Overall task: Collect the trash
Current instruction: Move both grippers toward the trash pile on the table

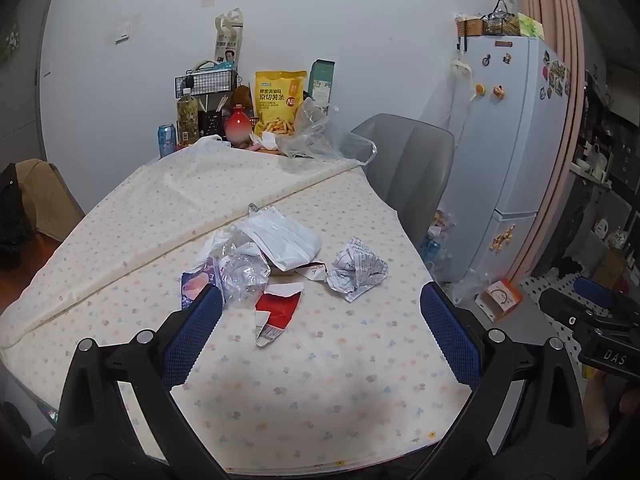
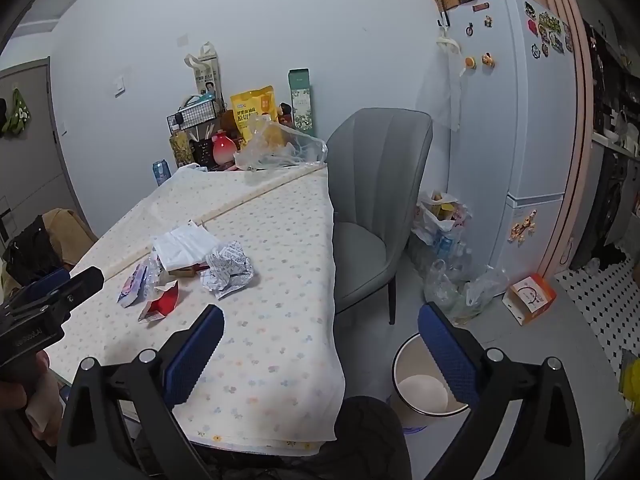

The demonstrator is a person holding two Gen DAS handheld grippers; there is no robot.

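A pile of trash lies mid-table: a crumpled printed paper ball (image 1: 356, 272) (image 2: 228, 270), a white wrapper (image 1: 284, 242) (image 2: 182, 246), crinkled clear plastic (image 1: 244, 276), a torn red packet (image 1: 278, 312) (image 2: 160, 304) and a purple packet (image 2: 132, 286). My left gripper (image 1: 320, 332) is open and empty, just short of the pile. My right gripper (image 2: 320, 348) is open and empty at the table's right front edge, above a white bin (image 2: 424, 384) on the floor. Each gripper shows at the edge of the other's view.
The table (image 1: 280, 392) has a flowered cloth. Snack bags, bottles, a can and a clear plastic bag (image 1: 320, 136) stand at its far end. A grey chair (image 2: 372, 208) is at its right side. Bags of clutter (image 2: 444, 248), an orange box (image 2: 530, 298) and a fridge (image 2: 516, 128) stand beyond.
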